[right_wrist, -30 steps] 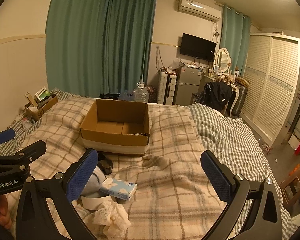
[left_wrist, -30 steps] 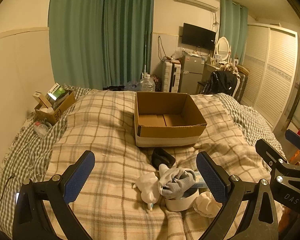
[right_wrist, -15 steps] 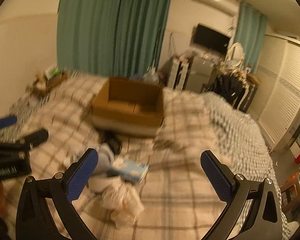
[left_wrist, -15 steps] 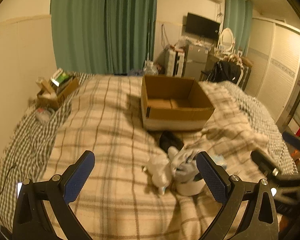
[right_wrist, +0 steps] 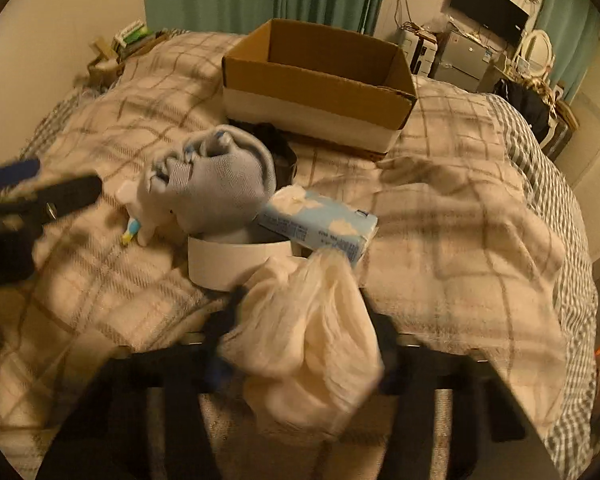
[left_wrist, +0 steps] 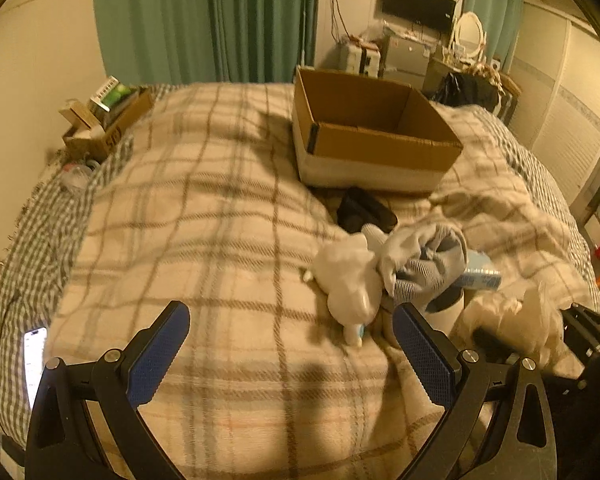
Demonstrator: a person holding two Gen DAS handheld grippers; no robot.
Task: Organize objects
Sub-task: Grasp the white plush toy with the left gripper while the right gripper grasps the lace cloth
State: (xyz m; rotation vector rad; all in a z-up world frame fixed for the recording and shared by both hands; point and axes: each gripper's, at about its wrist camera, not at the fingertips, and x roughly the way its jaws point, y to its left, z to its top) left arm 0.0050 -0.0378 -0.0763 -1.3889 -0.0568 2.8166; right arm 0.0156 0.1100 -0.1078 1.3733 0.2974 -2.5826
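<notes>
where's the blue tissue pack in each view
Left wrist: the blue tissue pack shows right of centre, mostly hidden behind the grey sock, beyond this gripper's right finger.
Right wrist: the pack lies at centre, leaning on the white bowl, just above the crumpled white cloth.
Shared landmark: the open cardboard box stands on the bed beyond the pile in both.
</notes>
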